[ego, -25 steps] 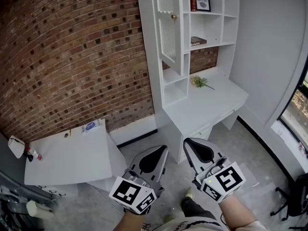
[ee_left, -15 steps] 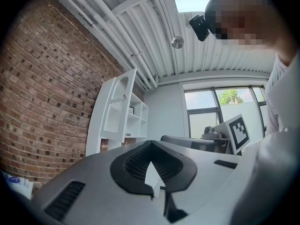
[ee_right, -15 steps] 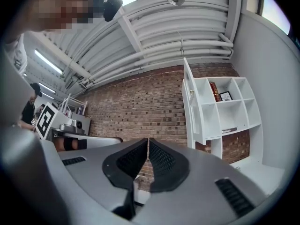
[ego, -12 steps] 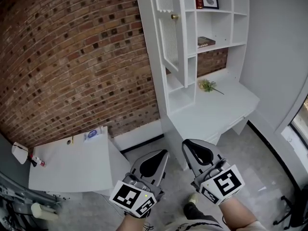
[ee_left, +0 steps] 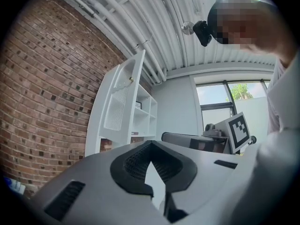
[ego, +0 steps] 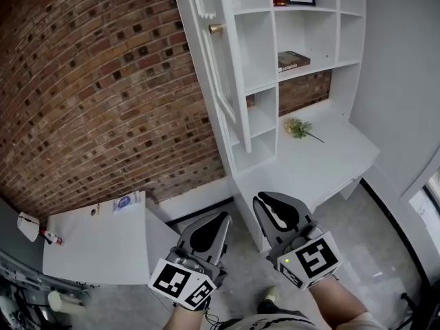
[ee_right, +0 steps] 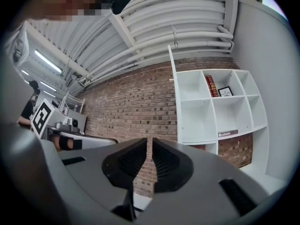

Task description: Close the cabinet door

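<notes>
Stepping nearer over the last second, the person has brought both tongs closer to the white shelf unit (ego: 262,60). The left gripper (ego: 223,217) and right gripper (ego: 260,200) are both closed and empty. The cabinet door (ego: 218,74), white and slatted with a brass knob (ego: 216,28), stands swung out from the unit's upper left, well ahead of the tongs.

wall (ego: 103,95): red brick | floor (ego: 385,253): grey | furniture: white desk (ego: 323,163), low white table (ego: 96,243) | window (ee_left: 215,100): daylight
</notes>
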